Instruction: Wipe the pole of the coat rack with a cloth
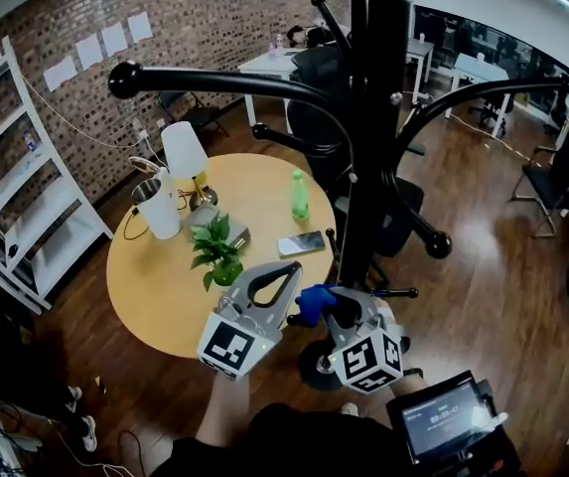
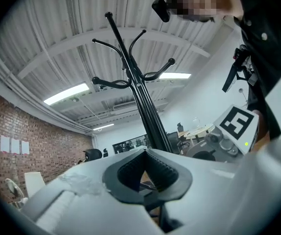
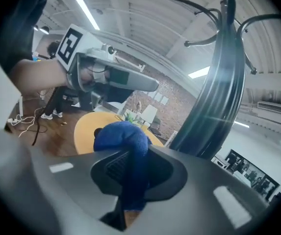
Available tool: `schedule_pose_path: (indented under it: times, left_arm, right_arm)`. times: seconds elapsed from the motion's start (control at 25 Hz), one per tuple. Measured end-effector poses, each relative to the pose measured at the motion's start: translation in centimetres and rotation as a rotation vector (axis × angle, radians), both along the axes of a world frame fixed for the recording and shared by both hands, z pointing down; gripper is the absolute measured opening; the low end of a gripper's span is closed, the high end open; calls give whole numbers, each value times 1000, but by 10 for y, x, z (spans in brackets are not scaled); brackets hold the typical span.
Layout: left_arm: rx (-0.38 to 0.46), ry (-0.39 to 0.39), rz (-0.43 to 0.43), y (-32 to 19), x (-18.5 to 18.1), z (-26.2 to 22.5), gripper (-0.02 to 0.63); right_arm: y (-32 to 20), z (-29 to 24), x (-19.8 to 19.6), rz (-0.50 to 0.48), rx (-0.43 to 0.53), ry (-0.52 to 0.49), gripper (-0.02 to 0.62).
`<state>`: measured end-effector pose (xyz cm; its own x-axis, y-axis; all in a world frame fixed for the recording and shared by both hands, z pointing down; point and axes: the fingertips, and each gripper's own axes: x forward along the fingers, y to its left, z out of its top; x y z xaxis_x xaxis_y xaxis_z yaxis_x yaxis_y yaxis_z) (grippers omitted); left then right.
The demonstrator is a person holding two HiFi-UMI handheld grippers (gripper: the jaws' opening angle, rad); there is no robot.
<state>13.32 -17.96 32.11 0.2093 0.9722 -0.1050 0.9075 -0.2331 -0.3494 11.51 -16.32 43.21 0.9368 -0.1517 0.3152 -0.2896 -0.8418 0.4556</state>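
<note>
Right claw point(image 3: 132, 166) pinches the blue cloth point(image 3: 122, 137) just beside the coat rack pole point(image 1: 371, 167). Left claw point(image 2: 146, 154) is pressed together, nothing in it.

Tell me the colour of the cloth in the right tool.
Blue cloth, clearest in the right gripper view.

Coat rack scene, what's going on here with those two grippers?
A person holds a gripper in each hand beside a black coat rack. The right gripper is shut on a blue cloth, close beside the pole but apparently not touching it. The left gripper is shut and empty. Wiping does not look under way yet.
</note>
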Motion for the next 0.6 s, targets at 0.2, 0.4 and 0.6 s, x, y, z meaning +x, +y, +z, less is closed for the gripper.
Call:
schedule_pose_path:
  times: [0.2, 0.4, 0.6]
  left_arm:
    - [41, 32, 213, 15, 17, 28, 3]
    - [39, -2, 456, 10, 29, 33, 3]
    - [34, -57, 599, -1, 35, 31, 3]
  right_arm:
    - [-4, 21, 7, 140, 64, -48, 52]
    - [-10, 18, 12, 295, 178, -100, 52]
    - [-3, 21, 19, 524, 10, -144, 52]
